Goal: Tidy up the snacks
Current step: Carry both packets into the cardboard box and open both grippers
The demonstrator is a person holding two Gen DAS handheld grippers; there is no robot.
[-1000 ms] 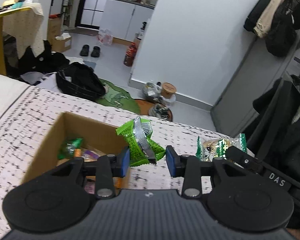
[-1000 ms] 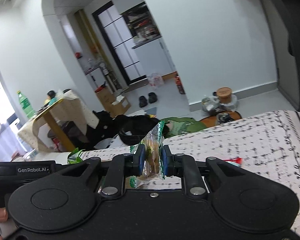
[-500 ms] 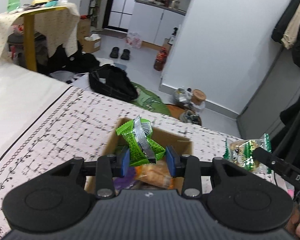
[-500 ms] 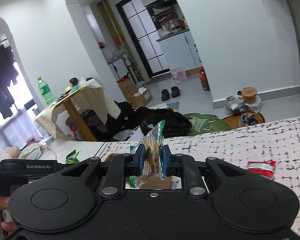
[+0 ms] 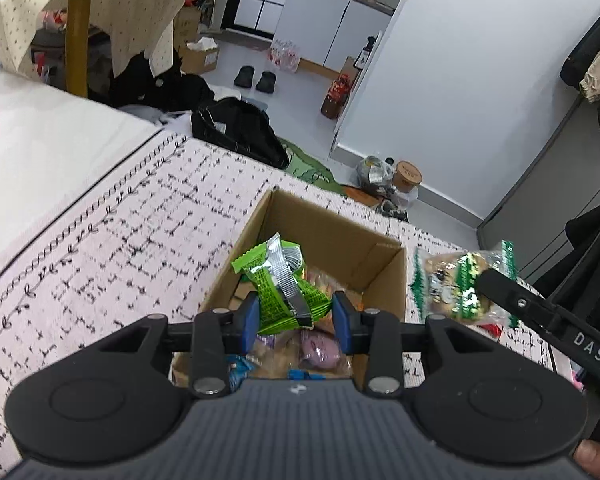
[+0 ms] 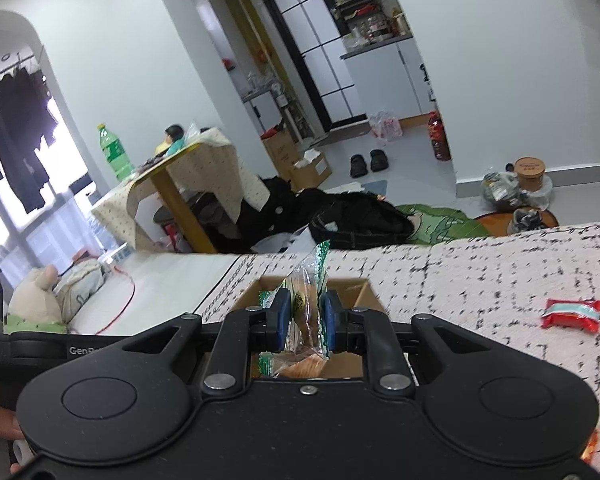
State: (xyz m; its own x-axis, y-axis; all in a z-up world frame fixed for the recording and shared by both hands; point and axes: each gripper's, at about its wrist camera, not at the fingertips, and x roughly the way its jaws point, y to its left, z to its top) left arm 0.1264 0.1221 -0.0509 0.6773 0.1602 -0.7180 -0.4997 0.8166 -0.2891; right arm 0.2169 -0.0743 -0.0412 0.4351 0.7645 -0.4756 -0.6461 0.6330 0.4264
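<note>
My left gripper [image 5: 295, 318] is shut on a crumpled green snack packet [image 5: 281, 285] and holds it above the open cardboard box [image 5: 342, 236], which holds several snacks. My right gripper [image 6: 304, 314] is shut on a clear, green-edged packet with a pastry inside [image 6: 306, 304], above the box's near rim [image 6: 366, 292]. That packet also shows in the left wrist view [image 5: 458, 284], held by the right gripper's finger just right of the box.
The box sits on a white cloth with black marks [image 5: 112, 236]. A red snack packet [image 6: 572, 314] lies on the cloth to the right. Beyond the cloth's edge are a black bag [image 5: 236, 128] and a green mat on the floor.
Both grippers have moved over the box with their packets. The box now lies straight under the left gripper, and the right gripper has come to its rim.
</note>
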